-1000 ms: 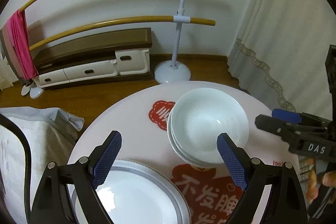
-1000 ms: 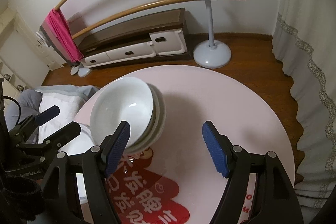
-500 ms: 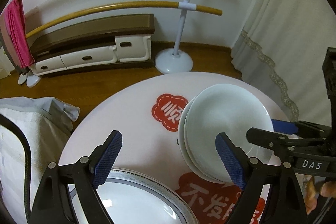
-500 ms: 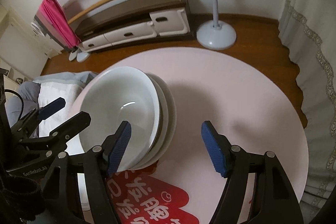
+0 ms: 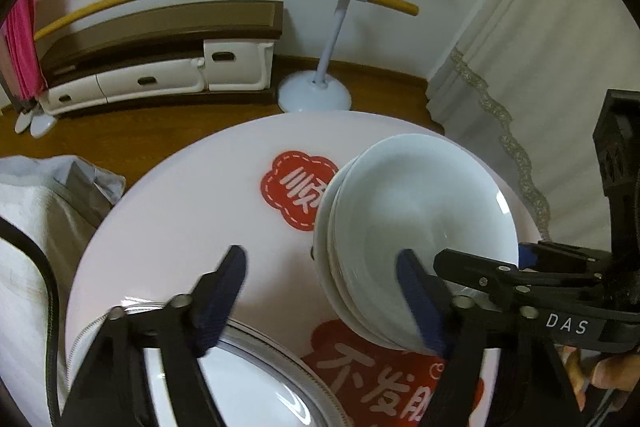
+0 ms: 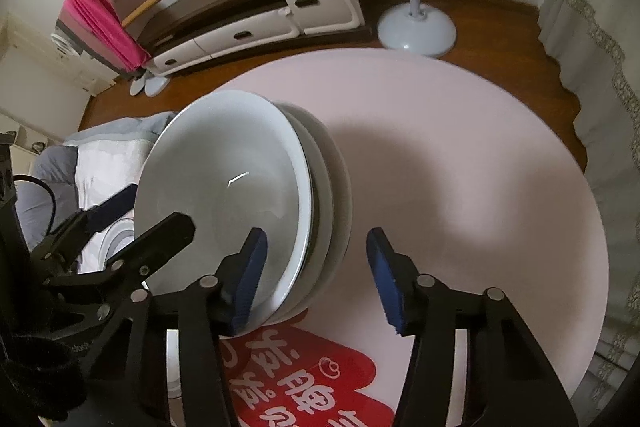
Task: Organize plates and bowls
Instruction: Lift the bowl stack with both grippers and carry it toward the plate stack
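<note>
The left gripper (image 5: 320, 291), black-framed with blue ribbed pads, hangs steeply down over the round pale pink table (image 5: 192, 227), its jaws closing. The rim of the stack of white ceramic bowls (image 5: 416, 227) sits between them, the right-side pad over the bowls' near edge and the other pad above bare tabletop; neither pad is plainly pressing yet, so I read it as not gripping. The pads look smeared by motion.

The right gripper (image 6: 316, 275), built the same way, points down at the stack from the opposite side, jaws also closing. Its inner pad reaches inside the top bowl and its outer pad stands clear beyond the outer rims, so the stack's edge (image 6: 320, 187) lies in the gap, with space visible on the outer side.

The stack looks like 3 nested bowls, sitting near the middle of the table beside a red cloud-shaped sticker with white characters (image 5: 296, 195). A larger red patch of printed characters (image 6: 304, 379) lies at the table's near edge. A white plate with a grey ridged rim (image 5: 256, 387) rests on the table under the left gripper's frame.

Fingers of a hand (image 5: 600, 371) show behind the right gripper's body. Beyond the table stand a white stand with curved wooden bars (image 5: 336, 39), a low brown and white cabinet (image 5: 180, 59), a pink cloth (image 6: 104, 27) and white lace-edged curtains (image 5: 540, 67)
</note>
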{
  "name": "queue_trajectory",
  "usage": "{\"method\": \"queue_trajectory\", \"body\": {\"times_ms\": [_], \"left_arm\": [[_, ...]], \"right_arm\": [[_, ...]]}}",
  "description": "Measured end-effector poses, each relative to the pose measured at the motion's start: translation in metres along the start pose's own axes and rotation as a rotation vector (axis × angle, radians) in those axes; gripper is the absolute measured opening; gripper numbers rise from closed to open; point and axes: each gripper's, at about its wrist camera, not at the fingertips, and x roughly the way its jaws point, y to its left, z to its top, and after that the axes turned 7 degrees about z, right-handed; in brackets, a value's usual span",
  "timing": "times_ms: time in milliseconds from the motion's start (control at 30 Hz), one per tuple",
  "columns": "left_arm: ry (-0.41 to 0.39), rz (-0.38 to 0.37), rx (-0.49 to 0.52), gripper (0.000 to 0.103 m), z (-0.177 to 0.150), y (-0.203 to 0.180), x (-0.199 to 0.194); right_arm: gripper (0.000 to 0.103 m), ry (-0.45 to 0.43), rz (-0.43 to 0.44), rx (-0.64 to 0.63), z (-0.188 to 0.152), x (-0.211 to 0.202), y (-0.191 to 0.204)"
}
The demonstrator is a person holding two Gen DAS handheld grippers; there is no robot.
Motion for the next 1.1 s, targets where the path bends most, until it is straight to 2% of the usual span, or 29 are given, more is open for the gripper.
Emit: {"method": "queue_trajectory", "body": {"times_ms": [100, 133, 333, 433, 567, 1100], "left_arm": [[0.015, -0.013, -0.006, 0.055, 0.005, 0.005, 0.002], [0.023, -0.016, -0.003, 0.048, 0.006, 0.005, 0.003], [0.042, -0.052, -0.006, 0.032, 0.016, 0.011, 0.004], [0.045, -0.045, -0.007, 0.032, 0.018, 0.011, 0.008], [0.074, -0.080, -0.039, 0.032, 0.019, 0.015, 0.016], [0.067, -0.048, -0.039, 0.029, 0.016, 0.001, 0.018]], "right_arm": [[0.042, -0.001, 0.010, -0.005, -0.001, -0.001, 0.003], [0.039, -0.002, 0.007, -0.008, -0.002, -0.001, 0.004], [0.039, -0.003, 0.005, -0.008, -0.002, 0.000, 0.008], [0.038, -0.002, 0.004, -0.006, -0.002, -0.001, 0.008], [0.037, -0.005, 0.007, -0.004, -0.004, -0.002, 0.007], [0.036, -0.004, 0.015, 0.003, -0.002, -0.005, 0.001]]}}
